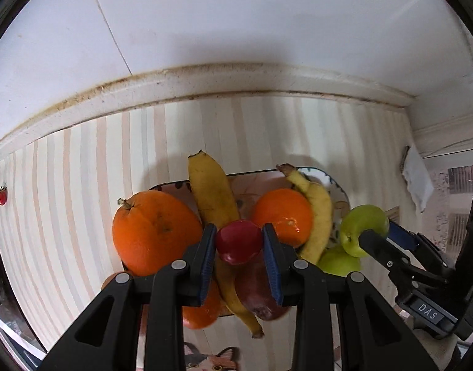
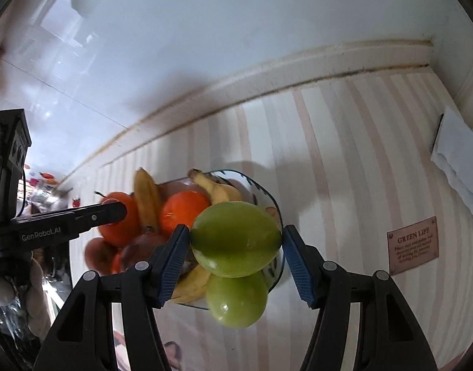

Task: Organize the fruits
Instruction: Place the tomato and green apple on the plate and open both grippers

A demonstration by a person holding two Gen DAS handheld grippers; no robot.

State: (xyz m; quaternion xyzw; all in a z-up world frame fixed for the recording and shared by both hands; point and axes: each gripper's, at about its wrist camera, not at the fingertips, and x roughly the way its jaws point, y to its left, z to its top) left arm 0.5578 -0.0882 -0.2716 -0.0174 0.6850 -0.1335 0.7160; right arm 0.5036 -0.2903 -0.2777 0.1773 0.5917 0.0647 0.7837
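A patterned plate (image 1: 341, 191) on the striped cloth holds oranges (image 1: 153, 232), bananas (image 1: 210, 191), a dark red fruit (image 1: 258, 296) and a green apple (image 1: 339, 261). My left gripper (image 1: 239, 241) is shut on a small red fruit (image 1: 239, 241) just above the pile. My right gripper (image 2: 234, 242) is shut on a second green apple (image 2: 234, 239) above the plate's right side, over the other green apple (image 2: 236, 298). The right gripper with its apple (image 1: 364, 228) also shows in the left wrist view. The left gripper's finger (image 2: 91, 216) shows in the right wrist view.
A cherry tomato (image 1: 2, 197) lies on the cloth at far left. A white folded cloth (image 2: 458, 167) and a brown "GREEN LIFE" label (image 2: 412, 244) lie right of the plate. The white wall with its moulding (image 1: 205, 83) runs close behind.
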